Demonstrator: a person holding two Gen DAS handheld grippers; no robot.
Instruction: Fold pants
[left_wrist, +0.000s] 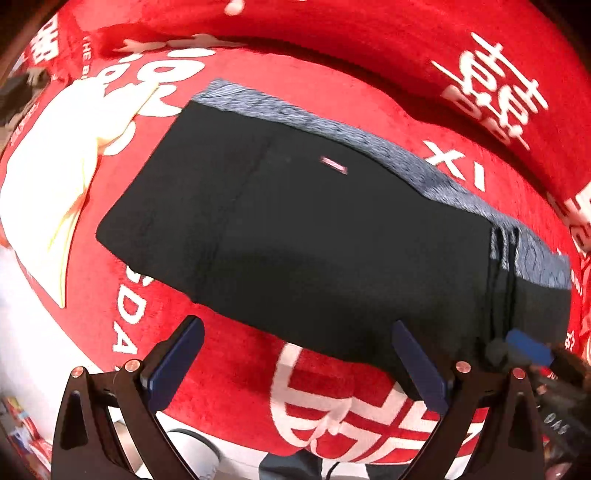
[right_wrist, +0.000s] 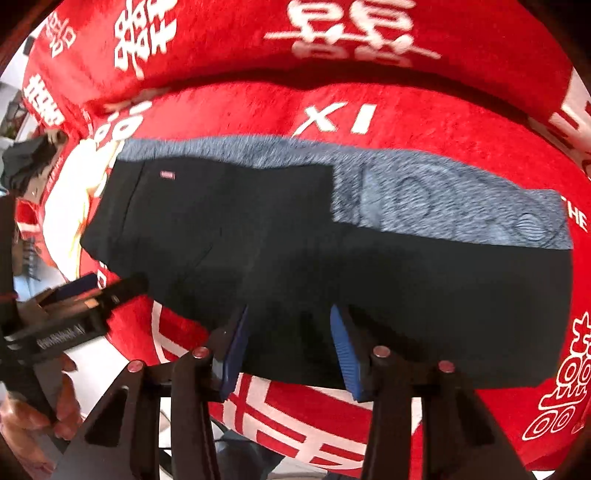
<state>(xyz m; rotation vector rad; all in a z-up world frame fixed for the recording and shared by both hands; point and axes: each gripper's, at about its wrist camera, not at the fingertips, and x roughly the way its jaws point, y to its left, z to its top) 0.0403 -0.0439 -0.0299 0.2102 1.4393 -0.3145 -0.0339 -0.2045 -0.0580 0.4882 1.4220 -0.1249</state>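
- While we hold both tools over the near hem, the black knit pants (left_wrist: 295, 229) with the heathered grey inner side lie flat ahead of us, their long axis running across both views from side to side.
- Our right tool (right_wrist: 291, 343) is the nearer one: its blue-padded fingers (right_wrist: 345, 354) straddle the near edge of the black cloth, about half open. We cannot tell whether the pads already press the fabric, so we claim no grip.
- Our left tool (left_wrist: 299, 362) hangs wide open and empty just short of the near edge, with only red cloth between its fingers.
- In the left view the right tool's blue pad shows at the far right, beside the pants' end.
- We judge that the coming fold turns on this near edge, which would be carried away from us over the grey band (right_wrist: 443, 199) on the far side.
- Everything rests on a red plush blanket (left_wrist: 369, 92) printed with white characters and letters, humped like a bed or sofa, not a desk.
- A cream-white cloth (left_wrist: 48, 177) lies just beside the pants' left end.
- Beyond the near blanket edge we glimpse pale floor.
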